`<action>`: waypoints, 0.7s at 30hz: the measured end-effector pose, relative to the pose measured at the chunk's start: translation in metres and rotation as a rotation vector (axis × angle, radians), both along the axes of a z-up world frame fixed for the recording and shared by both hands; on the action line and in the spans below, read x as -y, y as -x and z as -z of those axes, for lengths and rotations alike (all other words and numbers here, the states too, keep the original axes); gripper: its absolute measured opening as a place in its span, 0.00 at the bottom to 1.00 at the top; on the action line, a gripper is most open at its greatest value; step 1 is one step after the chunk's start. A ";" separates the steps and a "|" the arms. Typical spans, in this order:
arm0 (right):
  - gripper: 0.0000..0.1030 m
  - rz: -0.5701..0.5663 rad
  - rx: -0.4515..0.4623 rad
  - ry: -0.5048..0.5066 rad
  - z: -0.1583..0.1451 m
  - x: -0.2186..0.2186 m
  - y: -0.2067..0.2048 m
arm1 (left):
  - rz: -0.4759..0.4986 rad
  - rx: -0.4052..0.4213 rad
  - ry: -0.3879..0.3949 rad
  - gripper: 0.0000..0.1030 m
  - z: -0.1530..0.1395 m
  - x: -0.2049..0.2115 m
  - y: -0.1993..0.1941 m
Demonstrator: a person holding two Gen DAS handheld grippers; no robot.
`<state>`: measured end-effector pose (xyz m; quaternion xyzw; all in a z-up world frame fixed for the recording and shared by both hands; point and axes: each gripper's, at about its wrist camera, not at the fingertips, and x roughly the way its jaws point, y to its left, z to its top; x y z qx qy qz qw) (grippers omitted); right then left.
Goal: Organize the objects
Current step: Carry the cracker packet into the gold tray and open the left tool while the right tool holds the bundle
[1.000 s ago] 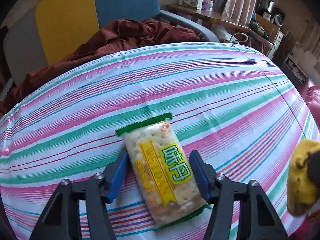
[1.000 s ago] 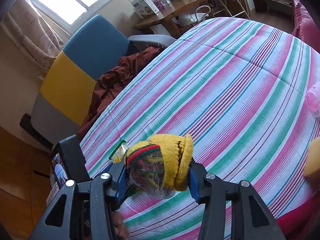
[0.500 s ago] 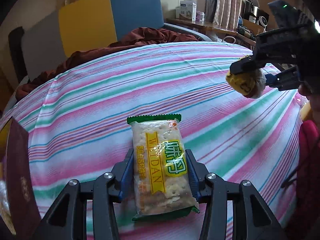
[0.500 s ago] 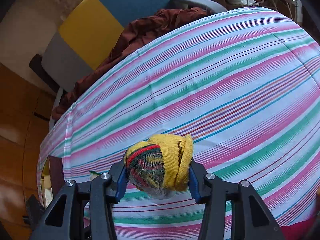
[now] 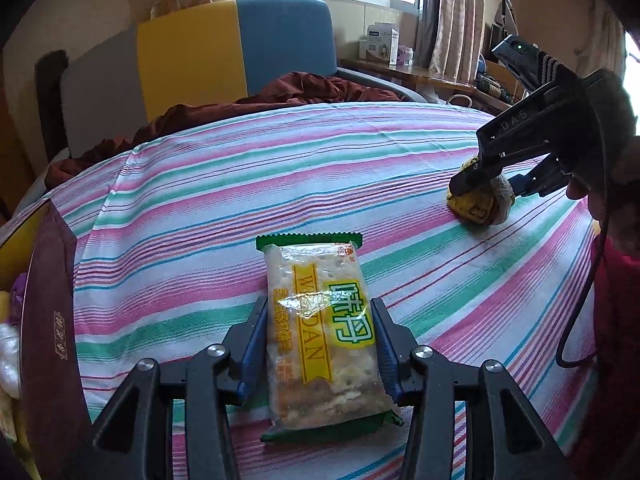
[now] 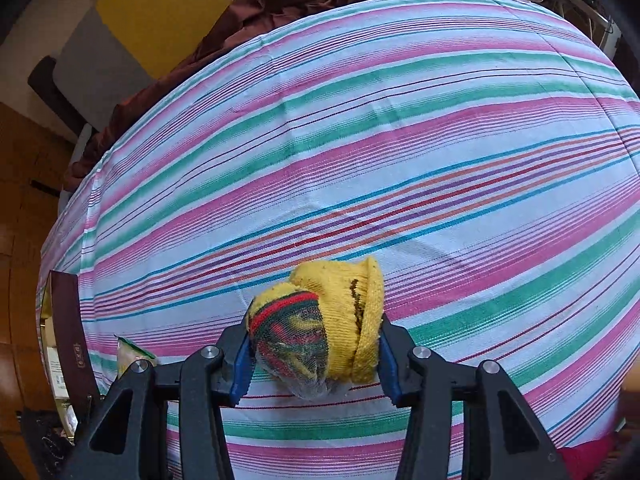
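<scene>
A clear cracker packet (image 5: 320, 320) with green ends and a yellow label sticks forward out of my left gripper (image 5: 320, 308), which is shut on its sides just above the striped tablecloth (image 5: 240, 200). My right gripper (image 6: 314, 328) is shut on a rolled yellow sock (image 6: 340, 308) with red and green bands. In the left wrist view the right gripper (image 5: 484, 184) comes in from the right, and the sock (image 5: 480, 204) seems to rest on the cloth. A corner of the packet (image 6: 130, 354) shows at the lower left of the right wrist view.
An open maroon box (image 5: 48, 320) holding several items stands at the table's left edge, also seen as the box (image 6: 68, 320). Behind the table are a yellow, blue and grey chair (image 5: 240, 52) with a brown cloth (image 5: 280, 96), and a cluttered desk (image 5: 420, 76). A person's hand (image 5: 612, 192) holds the right gripper.
My left gripper carried the packet to the left, bringing the maroon box into view. My right gripper tipped downward and lowered the sock to the cloth.
</scene>
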<state>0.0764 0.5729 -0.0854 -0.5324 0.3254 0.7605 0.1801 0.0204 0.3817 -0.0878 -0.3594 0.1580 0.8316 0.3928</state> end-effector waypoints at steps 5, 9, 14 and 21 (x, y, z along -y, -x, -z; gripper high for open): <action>0.49 -0.001 0.005 -0.010 0.002 0.002 0.001 | 0.001 0.004 -0.010 0.48 0.001 0.001 0.002; 0.50 -0.005 0.009 -0.017 0.002 0.007 0.002 | 0.002 0.012 -0.013 0.48 0.001 0.000 0.003; 0.50 -0.003 0.009 -0.014 0.000 0.003 0.005 | 0.001 0.010 -0.011 0.48 0.000 -0.001 0.003; 0.52 0.006 -0.001 0.000 0.001 0.000 0.004 | 0.002 0.005 -0.009 0.47 0.000 -0.002 0.002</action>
